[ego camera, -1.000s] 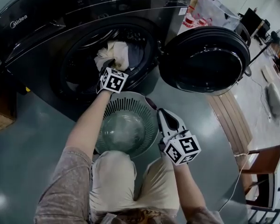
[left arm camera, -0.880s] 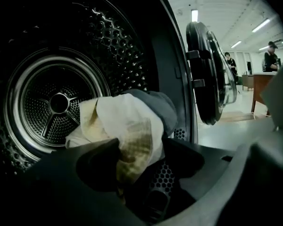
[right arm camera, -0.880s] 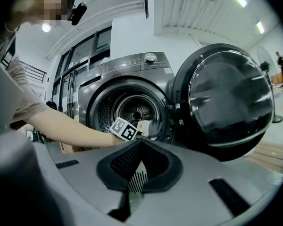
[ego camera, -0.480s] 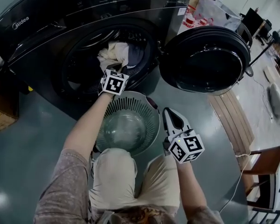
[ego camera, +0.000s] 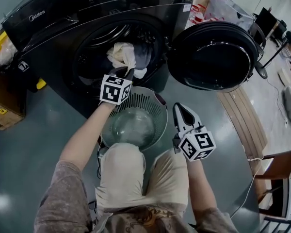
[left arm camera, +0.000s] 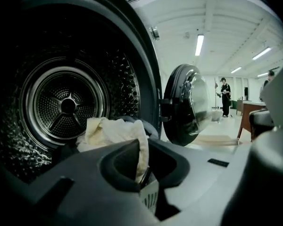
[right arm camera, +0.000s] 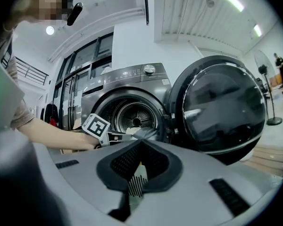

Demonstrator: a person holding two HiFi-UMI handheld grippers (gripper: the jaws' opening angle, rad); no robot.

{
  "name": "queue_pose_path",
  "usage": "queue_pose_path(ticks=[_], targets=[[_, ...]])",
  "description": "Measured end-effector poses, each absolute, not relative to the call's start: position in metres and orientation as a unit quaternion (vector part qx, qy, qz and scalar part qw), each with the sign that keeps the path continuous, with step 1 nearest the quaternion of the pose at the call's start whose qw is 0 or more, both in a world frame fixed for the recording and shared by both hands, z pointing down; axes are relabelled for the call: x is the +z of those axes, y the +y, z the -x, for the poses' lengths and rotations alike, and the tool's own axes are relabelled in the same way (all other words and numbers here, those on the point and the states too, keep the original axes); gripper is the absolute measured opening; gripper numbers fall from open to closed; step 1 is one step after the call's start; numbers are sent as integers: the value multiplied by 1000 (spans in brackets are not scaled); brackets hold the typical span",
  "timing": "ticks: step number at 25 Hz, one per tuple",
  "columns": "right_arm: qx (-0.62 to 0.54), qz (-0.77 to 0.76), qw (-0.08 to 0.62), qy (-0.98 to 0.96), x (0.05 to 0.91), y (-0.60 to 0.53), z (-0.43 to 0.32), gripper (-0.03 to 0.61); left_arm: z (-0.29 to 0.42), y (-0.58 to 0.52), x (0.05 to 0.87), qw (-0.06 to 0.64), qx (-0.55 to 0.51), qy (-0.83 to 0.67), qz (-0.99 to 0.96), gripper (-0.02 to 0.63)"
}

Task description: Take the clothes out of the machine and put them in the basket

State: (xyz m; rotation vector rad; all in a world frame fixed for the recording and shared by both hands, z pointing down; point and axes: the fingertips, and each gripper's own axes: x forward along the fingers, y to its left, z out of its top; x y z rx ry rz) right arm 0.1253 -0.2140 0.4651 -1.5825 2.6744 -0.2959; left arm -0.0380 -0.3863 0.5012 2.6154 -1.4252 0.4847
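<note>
Head view shows me barely started: left gripper's (left arm camera: 143,172) jaws, just closing, pinch a cream garment (ego camera: 122,54) at the drum (ego camera: 98,45), right gripper (ego camera: 181,108) is closed on nothing, and the basket (ego camera: 145,101) holds no clothes yet.

The washing machine (ego camera: 53,38) was glossy black, its drum (left arm camera: 61,105) steel with dimpled walls. The cloth (ego camera: 122,55) was cream; the garment (ego camera: 144,57) beside it looked dark blue-grey, perhaps. The basket (ego camera: 146,103) was pale grey, slatted. The marker cube (ego camera: 115,89) was white with black squares.
</note>
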Motion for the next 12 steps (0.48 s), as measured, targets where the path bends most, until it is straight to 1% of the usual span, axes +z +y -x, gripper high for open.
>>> queue_pose_path(ticks=[6,12], targets=[[-89,499,13,862,460,-207,-121,-3,37,-320,480,68,131,-449,-881,37],[-82,480,15,873,459,-204,-106,-3,38,-269,472,82,135,-437,-885,37]])
